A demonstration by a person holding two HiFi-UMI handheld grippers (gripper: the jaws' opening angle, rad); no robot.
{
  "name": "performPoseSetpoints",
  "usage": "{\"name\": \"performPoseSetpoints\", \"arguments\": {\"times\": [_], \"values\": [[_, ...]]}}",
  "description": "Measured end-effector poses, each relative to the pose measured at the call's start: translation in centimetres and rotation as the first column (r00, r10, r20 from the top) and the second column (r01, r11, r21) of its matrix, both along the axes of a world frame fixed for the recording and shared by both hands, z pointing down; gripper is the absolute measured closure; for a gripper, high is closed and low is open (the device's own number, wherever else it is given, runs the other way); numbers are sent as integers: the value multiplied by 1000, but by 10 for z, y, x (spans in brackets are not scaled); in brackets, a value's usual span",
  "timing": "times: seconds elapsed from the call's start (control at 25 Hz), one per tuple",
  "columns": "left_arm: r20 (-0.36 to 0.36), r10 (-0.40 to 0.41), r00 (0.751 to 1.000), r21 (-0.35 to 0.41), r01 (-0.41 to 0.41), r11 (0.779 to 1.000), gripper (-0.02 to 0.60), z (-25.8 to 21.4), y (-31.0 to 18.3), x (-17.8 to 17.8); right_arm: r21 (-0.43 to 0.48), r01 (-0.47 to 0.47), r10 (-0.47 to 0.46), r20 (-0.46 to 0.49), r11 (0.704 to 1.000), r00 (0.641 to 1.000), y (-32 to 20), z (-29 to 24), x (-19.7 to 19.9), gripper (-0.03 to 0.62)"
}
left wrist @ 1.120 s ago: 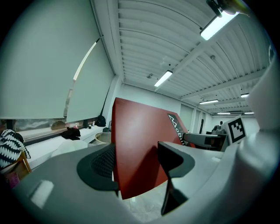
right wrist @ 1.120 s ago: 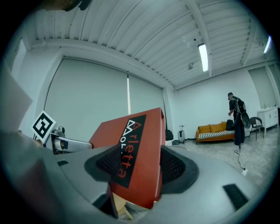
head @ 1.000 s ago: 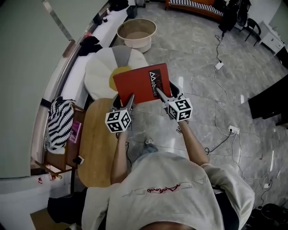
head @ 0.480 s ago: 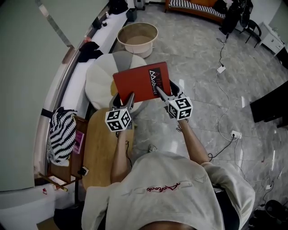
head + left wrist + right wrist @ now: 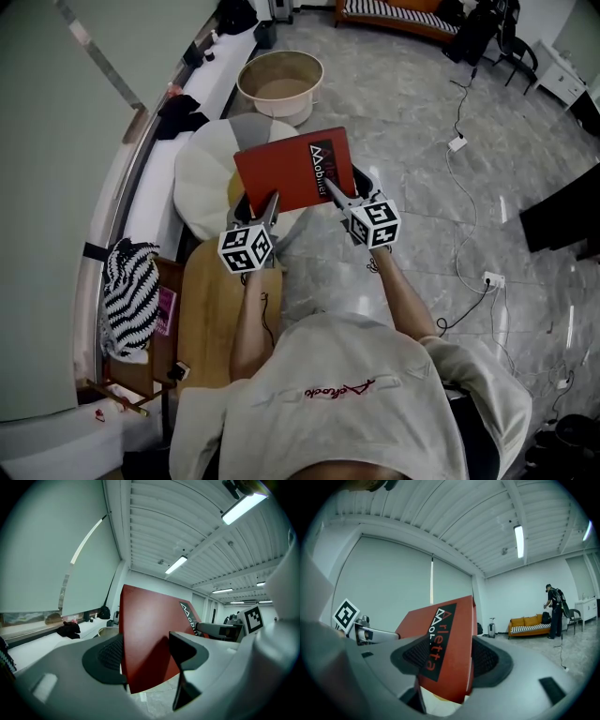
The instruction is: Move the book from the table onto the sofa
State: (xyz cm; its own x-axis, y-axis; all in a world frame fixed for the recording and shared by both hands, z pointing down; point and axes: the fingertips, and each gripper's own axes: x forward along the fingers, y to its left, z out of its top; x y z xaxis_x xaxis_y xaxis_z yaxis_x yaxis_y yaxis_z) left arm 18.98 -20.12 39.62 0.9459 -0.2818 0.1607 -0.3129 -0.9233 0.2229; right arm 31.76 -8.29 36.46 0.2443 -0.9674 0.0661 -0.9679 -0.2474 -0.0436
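Holding the red book (image 5: 295, 172) aloft, both forearms stretched forward side by side.
Left claw (image 5: 272, 208) and right claw (image 5: 335, 194) each clench its near edge; it hangs above a round cushion (image 5: 202, 161), beyond the wooden worktop (image 5: 211, 314).

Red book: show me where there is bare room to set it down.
The round cushion under the red book is bare, between the window ledge and the basin. The wooden table looks bare too. Crowded: the side shelf by the striped bag; cables cross the floor.
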Motion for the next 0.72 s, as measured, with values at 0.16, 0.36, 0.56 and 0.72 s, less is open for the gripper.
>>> {"name": "performPoseSetpoints", "arguments": {"times": [0.16,0.36,0.56,0.72], "values": [[0,7,1000,3,-7,1000,288,3,-7,4,7,-9,9,0,1000,1000,-5,3,3,332],[1,20,1000,9,-20,1000,288,4,-8,9,11,-20,20,2,1000,1000,-5,4,6,332],[5,28,1000,1,-28,1000,288,8,-9,13,4,-29,29,5,1000,1000,-5,9,9,332],[5,28,1000,-2,-28,1000,288,12,-10,15,1,-29,29,5,1000,1000,-7,12,11,332]]}}
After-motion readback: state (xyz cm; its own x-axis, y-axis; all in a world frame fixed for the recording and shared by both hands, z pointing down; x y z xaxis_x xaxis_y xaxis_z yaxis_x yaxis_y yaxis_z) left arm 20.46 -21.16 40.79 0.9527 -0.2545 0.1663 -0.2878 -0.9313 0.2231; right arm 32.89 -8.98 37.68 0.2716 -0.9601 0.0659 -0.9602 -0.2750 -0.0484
